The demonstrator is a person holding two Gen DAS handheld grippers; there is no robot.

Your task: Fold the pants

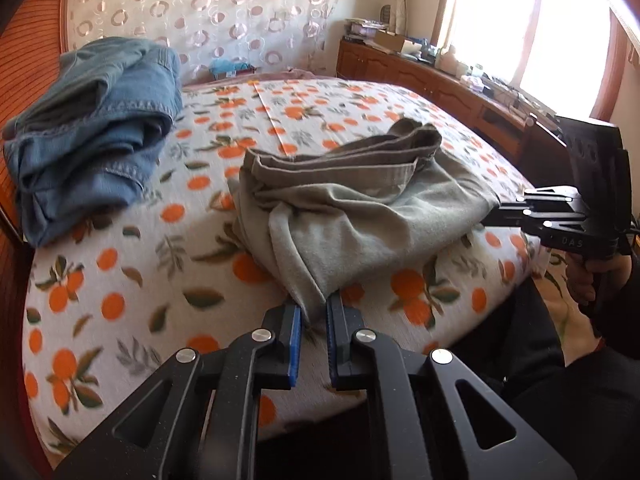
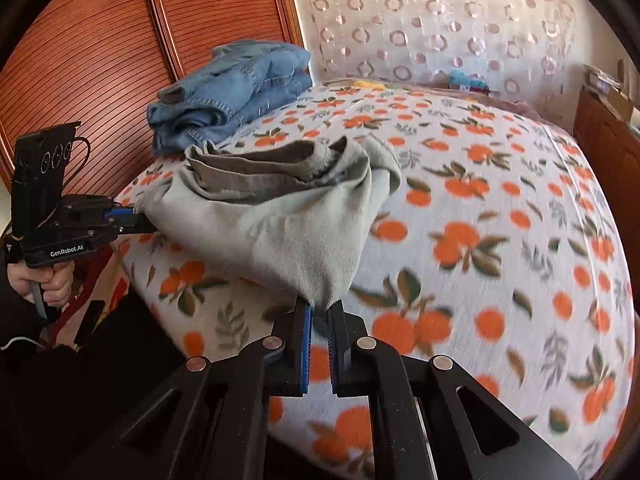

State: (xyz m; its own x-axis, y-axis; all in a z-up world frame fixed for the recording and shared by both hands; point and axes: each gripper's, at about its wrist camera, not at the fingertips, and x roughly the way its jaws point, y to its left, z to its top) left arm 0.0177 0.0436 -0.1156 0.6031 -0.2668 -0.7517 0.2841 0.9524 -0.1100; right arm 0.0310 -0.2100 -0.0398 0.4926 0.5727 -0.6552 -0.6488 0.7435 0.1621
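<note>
Grey-green pants (image 1: 360, 200) lie bunched on the orange-print bed (image 1: 120, 280), waistband on top. My left gripper (image 1: 314, 312) is shut on a corner of the pants fabric at the near edge. It shows in the right wrist view (image 2: 136, 218) at the left, pinching the cloth. My right gripper (image 2: 319, 312) is shut on another corner of the pants (image 2: 280, 216), lifted slightly off the bed (image 2: 480, 280). It shows in the left wrist view (image 1: 496, 214) at the right side of the pants.
Folded blue jeans (image 1: 92, 132) lie at the bed's far left, also in the right wrist view (image 2: 232, 92). A slatted wooden wardrobe (image 2: 100, 60) stands on the left. A cluttered wooden cabinet (image 1: 440, 76) runs under the bright window. A patterned curtain (image 1: 208, 12) hangs behind.
</note>
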